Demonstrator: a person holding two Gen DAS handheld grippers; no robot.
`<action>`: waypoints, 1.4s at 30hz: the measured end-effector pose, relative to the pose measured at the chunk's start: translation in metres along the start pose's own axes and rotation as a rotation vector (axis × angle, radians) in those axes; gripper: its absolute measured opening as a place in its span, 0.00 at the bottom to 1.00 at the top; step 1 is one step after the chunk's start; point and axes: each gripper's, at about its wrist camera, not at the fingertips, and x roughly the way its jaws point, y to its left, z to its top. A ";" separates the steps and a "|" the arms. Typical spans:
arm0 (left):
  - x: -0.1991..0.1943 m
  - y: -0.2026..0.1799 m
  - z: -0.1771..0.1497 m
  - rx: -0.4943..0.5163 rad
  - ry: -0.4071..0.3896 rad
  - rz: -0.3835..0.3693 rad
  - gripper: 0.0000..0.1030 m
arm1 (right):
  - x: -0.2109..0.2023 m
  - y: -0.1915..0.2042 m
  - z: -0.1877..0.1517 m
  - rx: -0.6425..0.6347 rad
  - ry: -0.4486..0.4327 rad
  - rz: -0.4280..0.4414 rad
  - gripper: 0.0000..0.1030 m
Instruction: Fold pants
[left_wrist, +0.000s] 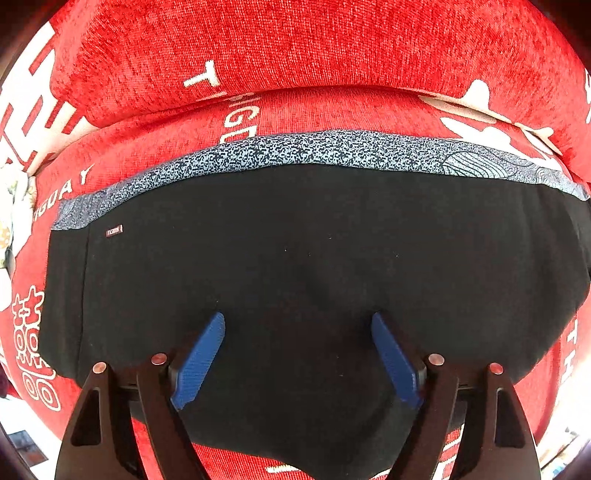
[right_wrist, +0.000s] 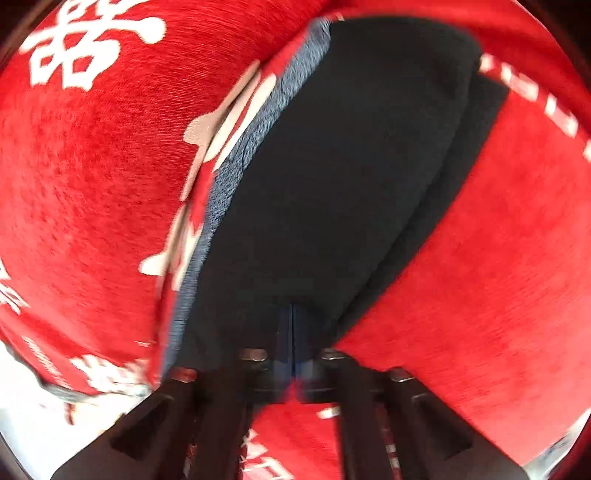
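While left gripper (left_wrist: 298, 325) gapes, right gripper (right_wrist: 292, 314) pinches pants (right_wrist: 332, 166).

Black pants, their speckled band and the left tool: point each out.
black pants (left_wrist: 314, 258): left wrist view, middle of the black cloth.
speckled band (left_wrist: 332, 147): left wrist view, middle of the grey strip along the far edge.
left tool (left_wrist: 297, 354): left wrist view, gap between its open blue fingertips.

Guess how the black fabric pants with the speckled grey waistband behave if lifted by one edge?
Black fabric pants with the speckled grey waistband probably droop: they lie limp in soft layers. Red plush cover likely grips, so dragging may bunch them. Right gripper looks shut at their edge.
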 end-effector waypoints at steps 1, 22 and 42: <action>0.000 -0.001 0.000 0.002 -0.001 0.005 0.81 | -0.004 -0.007 0.001 0.012 -0.006 -0.017 0.01; -0.009 -0.080 0.016 0.046 0.021 -0.021 0.82 | -0.055 -0.120 0.062 0.346 -0.244 0.114 0.39; 0.000 -0.084 0.017 0.043 0.027 -0.015 0.83 | -0.071 -0.092 0.072 0.137 -0.186 0.100 0.19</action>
